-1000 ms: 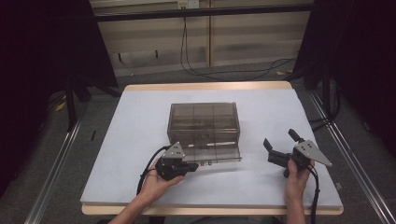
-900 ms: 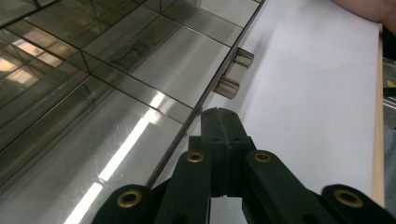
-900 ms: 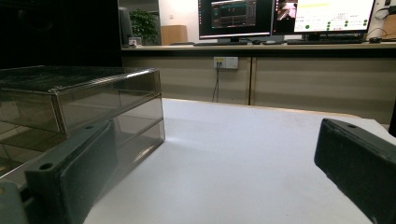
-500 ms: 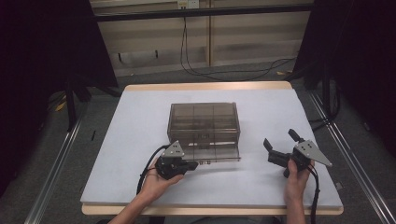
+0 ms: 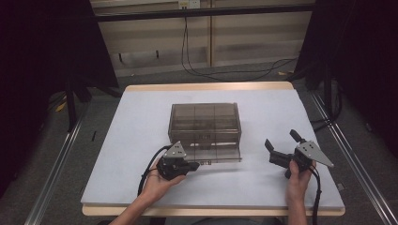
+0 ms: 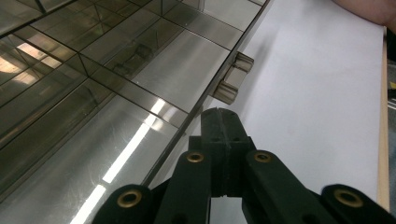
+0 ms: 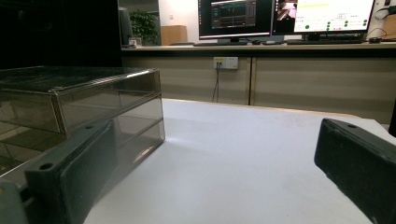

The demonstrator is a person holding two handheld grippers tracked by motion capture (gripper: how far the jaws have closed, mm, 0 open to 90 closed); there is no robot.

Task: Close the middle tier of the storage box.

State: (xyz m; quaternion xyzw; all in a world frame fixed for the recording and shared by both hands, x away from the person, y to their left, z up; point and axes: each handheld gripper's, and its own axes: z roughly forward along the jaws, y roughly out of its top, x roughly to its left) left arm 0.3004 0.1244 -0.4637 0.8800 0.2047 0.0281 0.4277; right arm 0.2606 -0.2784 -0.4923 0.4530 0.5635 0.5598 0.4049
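Note:
A smoky clear drawer box (image 5: 205,117) stands mid-table, its bottom drawer (image 5: 220,152) pulled out toward me. My left gripper (image 5: 196,164) lies at the drawer's front left, jaws pressed together with nothing between them. In the left gripper view the left gripper (image 6: 219,122) rests its tips just outside the drawer's front wall (image 6: 177,128), short of the small handle (image 6: 236,77). My right gripper (image 5: 280,139) is held to the right of the box, jaws wide apart and empty. In the right gripper view the right gripper (image 7: 210,172) faces bare table, with the box (image 7: 79,102) at the left.
The white table top (image 5: 141,122) has bare room left, right and behind the box. Its wooden edge (image 5: 206,86) borders the back. Cables (image 5: 197,56) hang on the far wall. Monitors (image 7: 285,16) stand on a desk beyond the table.

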